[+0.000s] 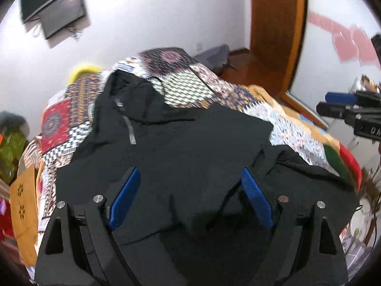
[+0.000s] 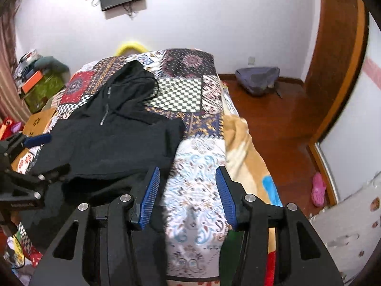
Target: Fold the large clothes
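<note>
The black hooded jacket (image 2: 114,131) lies rumpled on the patchwork bed (image 2: 195,166), one sleeve seemingly laid across its front, most folding apparently left, while the left gripper (image 1: 190,178) above its hem and the right gripper (image 2: 188,178) at 3 o'clock hang with jaws wide, no writing legible.

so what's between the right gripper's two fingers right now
In the right wrist view, the open right gripper frames only the patchwork quilt; the black hoodie lies just left of its left finger.
</note>
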`<state>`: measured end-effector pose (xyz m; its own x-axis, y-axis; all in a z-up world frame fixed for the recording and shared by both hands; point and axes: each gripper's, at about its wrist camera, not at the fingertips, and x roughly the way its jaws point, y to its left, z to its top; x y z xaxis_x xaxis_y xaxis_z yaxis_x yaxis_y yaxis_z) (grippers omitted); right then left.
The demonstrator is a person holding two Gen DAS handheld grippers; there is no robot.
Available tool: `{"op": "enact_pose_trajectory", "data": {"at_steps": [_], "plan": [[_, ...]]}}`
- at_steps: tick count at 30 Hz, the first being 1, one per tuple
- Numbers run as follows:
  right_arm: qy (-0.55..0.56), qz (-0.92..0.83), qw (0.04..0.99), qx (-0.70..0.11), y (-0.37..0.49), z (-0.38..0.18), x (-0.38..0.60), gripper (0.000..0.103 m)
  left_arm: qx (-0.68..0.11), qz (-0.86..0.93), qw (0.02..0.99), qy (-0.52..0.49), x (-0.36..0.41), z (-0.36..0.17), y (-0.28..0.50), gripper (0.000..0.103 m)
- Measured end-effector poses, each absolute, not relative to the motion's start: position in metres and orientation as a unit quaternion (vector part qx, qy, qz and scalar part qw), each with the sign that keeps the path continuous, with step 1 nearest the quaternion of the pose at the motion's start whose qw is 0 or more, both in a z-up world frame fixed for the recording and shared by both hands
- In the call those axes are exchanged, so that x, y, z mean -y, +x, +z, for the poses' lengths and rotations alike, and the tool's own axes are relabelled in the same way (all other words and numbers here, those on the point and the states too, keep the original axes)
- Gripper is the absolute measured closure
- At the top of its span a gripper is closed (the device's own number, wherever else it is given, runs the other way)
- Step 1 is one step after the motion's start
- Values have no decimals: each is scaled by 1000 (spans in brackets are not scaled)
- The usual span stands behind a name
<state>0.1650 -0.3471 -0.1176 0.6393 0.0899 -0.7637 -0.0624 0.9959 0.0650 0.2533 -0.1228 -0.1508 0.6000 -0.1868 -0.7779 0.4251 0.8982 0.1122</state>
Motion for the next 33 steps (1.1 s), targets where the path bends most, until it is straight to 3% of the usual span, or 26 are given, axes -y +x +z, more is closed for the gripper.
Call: {"op": "enact_pose_trajectory", "data": {"at_steps": [8,16,20,22,23,24,28,33], "plan": [[35,64,888,-453,177,-149,355,58,-468,-167,841,215,153,-210,273,16],[8,87,869,-487,192,-174,340,58,-461,-159,848,206,172,-218,303,18],[-7,88,867,-490,197,-171,338,58,-449,-172,862,163,169,-204,316,47],[-2,95,866,-492,202,-169,337,58,-454,-181,862,133,163,-198,325,68],[3,100,865,-493,205,-166,336,58,-458,-188,861,117,158,-195,329,86],[9,104,864,-493,208,-164,334,58,-462,-193,860,100,153,-191,334,97],[23,125,858,-497,221,-160,321,58,-452,-197,869,42,123,-168,340,100],[14,149,839,-523,229,-173,296,58,-385,-176,906,18,73,-115,325,101]]}}
